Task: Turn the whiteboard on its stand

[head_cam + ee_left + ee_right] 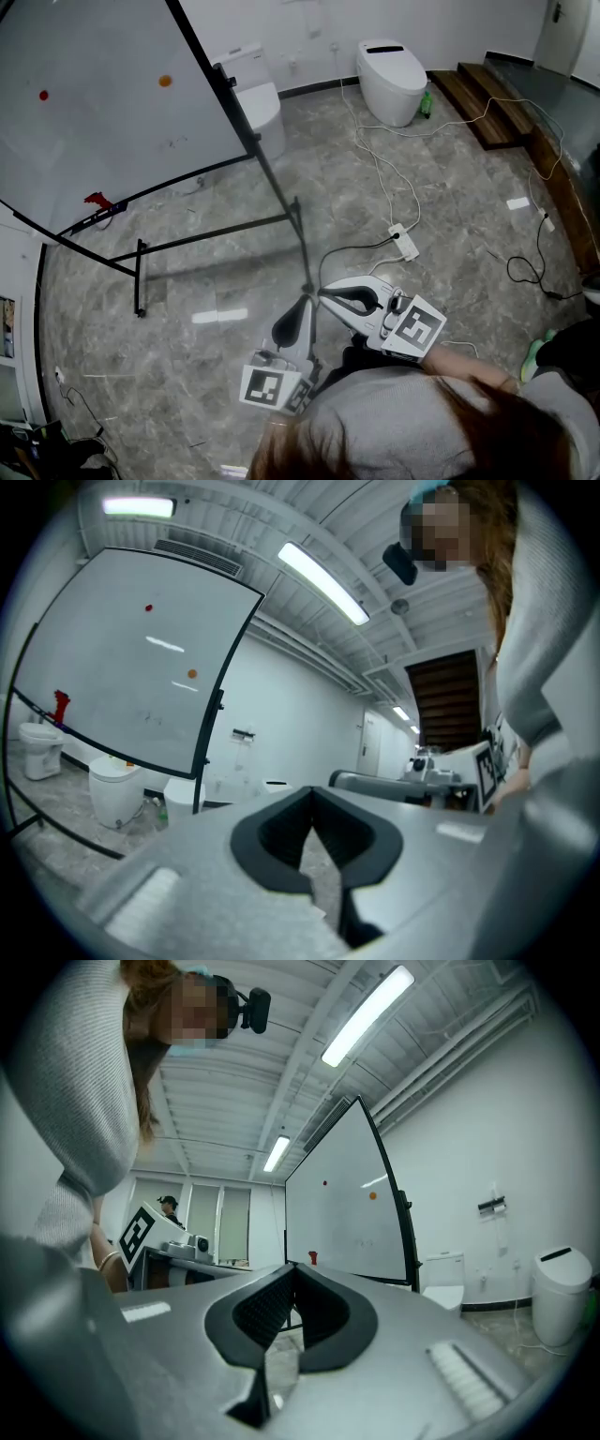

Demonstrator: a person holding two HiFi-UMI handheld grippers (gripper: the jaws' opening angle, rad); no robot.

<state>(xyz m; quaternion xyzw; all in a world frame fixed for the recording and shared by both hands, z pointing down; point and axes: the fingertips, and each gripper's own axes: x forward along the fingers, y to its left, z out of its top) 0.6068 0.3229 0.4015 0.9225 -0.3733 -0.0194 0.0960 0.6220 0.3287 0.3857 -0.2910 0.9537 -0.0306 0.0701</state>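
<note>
whiteboard (103, 103): top and left corners cut off by the head view's edges
red item (97, 201) at its lower edge: too small to identify

A grey marbled tile floor (450, 187) filled the room. A white oval toilet with a black band on its closed lid (389, 80) stood against the white back wall, and a small green plastic bottle (427, 103) stood just beside its base. A second white toilet with a boxy tank (261, 98) stood to its left. A white power strip (405, 246) lay on the tiles, with a thin white cable (375, 159) snaking from it toward the wall. Dark brown wooden steps (483, 98) ran along the right side, and a loose black cable (534, 272) curled near them. Long fluorescent tube lights (323, 583) glowed on the ribbed ceiling.
</note>
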